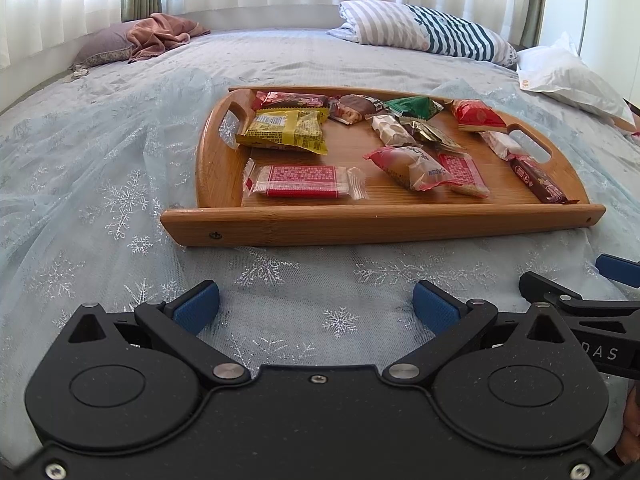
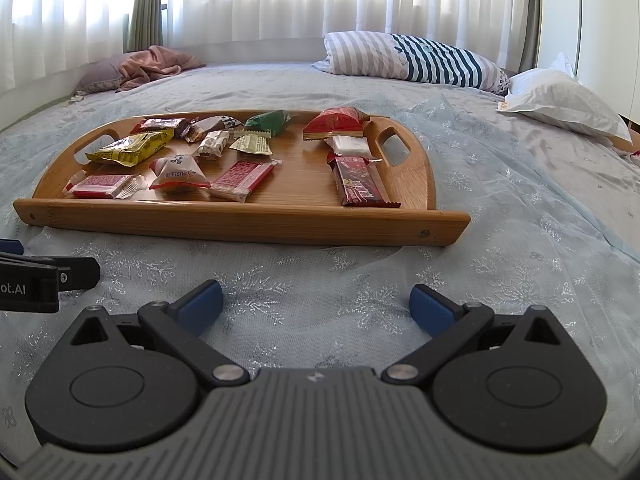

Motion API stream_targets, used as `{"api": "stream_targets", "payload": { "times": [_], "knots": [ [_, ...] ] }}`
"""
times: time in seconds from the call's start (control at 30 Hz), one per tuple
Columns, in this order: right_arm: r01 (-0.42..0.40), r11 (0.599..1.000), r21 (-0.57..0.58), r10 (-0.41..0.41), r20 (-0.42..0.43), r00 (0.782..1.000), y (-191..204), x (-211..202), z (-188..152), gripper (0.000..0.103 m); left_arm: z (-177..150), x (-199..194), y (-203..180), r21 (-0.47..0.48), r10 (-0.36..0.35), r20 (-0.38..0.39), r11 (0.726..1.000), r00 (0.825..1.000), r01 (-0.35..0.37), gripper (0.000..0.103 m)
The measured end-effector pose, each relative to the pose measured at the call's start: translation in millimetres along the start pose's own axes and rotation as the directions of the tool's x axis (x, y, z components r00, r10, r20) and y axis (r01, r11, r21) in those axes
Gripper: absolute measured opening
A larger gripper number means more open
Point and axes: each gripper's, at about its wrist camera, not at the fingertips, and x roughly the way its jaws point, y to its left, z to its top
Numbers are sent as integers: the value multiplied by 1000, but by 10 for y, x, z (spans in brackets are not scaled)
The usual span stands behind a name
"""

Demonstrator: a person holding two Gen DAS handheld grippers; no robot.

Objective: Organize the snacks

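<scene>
A wooden tray (image 1: 380, 222) (image 2: 240, 222) lies on the bed ahead of both grippers and holds several wrapped snacks. Among them are a yellow packet (image 1: 286, 130) (image 2: 132, 148), a flat red wafer pack (image 1: 300, 180) (image 2: 102, 185), a green packet (image 1: 414, 106) (image 2: 270, 122) and a dark red bar (image 1: 538, 180) (image 2: 358, 184) at the right end. My left gripper (image 1: 316, 306) hovers open over the bedspread short of the tray's front rim, nothing between its blue pads. My right gripper (image 2: 316, 304) is open and empty too, beside the left one.
A pale blue snowflake net covers the grey bedspread (image 1: 100, 184). A striped pillow (image 1: 432, 30) (image 2: 416, 58) and a white pillow (image 2: 560, 98) lie at the back right. A pink cloth on a purple pillow (image 1: 160, 32) sits back left, below white curtains.
</scene>
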Motion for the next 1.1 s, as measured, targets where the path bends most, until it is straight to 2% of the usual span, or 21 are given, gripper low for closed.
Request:
{"api": "stream_targets", "payload": {
  "times": [1.1],
  "knots": [
    [0,1000,-1,0,0,1000,3,-2,3,103,-1,8,15,-2,-5,-2,1000,1000,5,103]
  ]
}}
